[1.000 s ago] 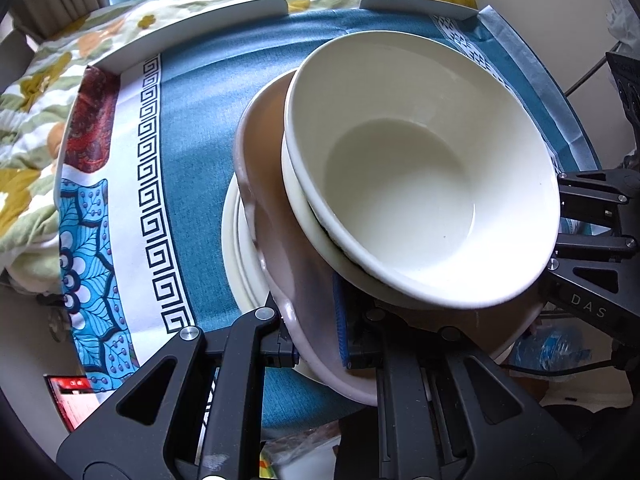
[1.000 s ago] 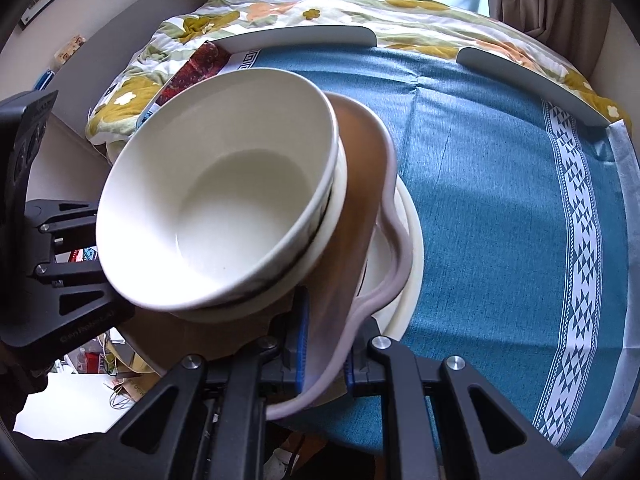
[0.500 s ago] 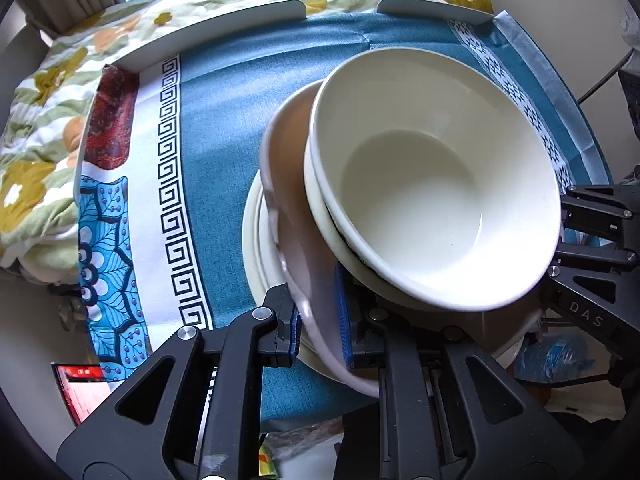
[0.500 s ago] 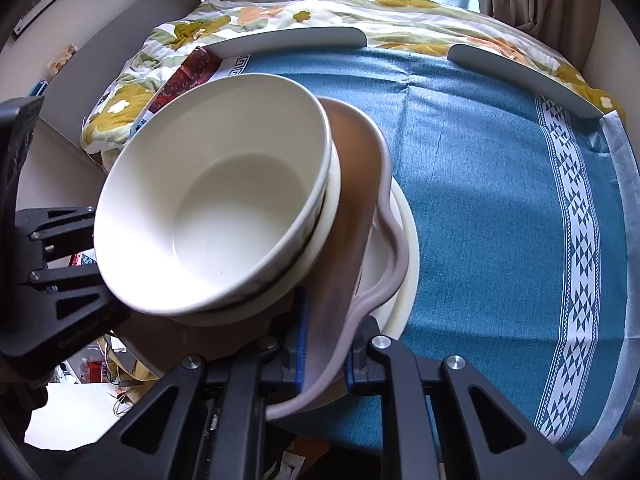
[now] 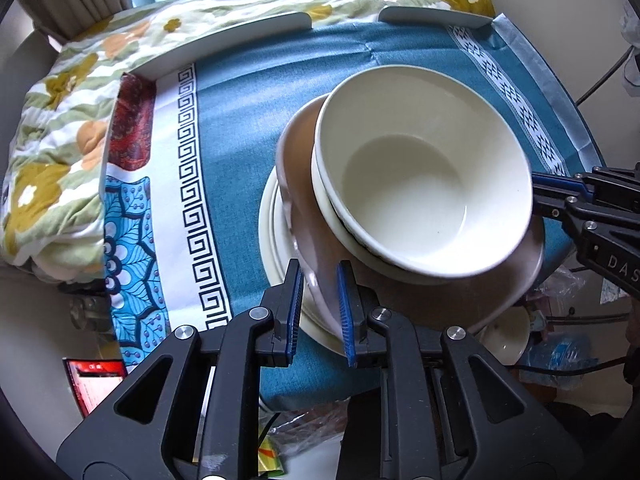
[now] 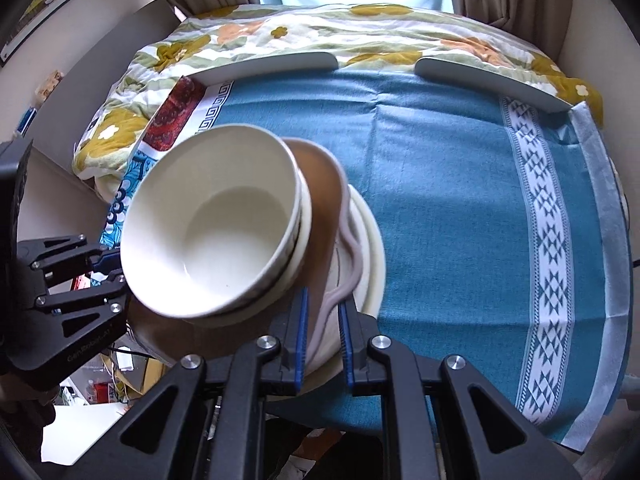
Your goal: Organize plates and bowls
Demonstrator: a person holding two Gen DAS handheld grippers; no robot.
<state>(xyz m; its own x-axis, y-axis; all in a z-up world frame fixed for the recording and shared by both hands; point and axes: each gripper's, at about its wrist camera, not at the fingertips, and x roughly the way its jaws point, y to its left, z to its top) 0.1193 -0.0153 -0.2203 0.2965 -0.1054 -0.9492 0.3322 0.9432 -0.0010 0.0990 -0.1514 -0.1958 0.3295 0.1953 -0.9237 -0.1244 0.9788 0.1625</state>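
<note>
A stack of crockery sits near the front edge of the round table covered with a blue woven cloth (image 6: 460,184): a cream flat plate (image 6: 374,256) at the bottom, a wavy-rimmed mauve-brown plate (image 5: 316,240) above it, and two nested cream ceramic bowls (image 5: 420,168) on top. The brown plate and the bowls tilt visibly, so they appear to be partly lifted rather than lying flat.

The left gripper (image 5: 318,296) straddles the near left rim of the brown plate, its blue-padded fingers standing slightly apart from the rim, not pressed onto it. The right gripper (image 6: 323,328) straddles the opposite rim in the same way, with a small gap showing on each side of the wavy edge. So both tongs sit around the plate with their jaws a little apart.

The step in hand seems to be setting the brown plate, with its bowls, squarely on the cream plate. To do it well, both grippers should release evenly, so that neither side drops first and lets the bowls slide. They should then draw straight back along the rim line, since a sideways pull could drag the plate off centre. The stack stands close to the table edge, so any nudge toward the near side is the main risk.
</note>
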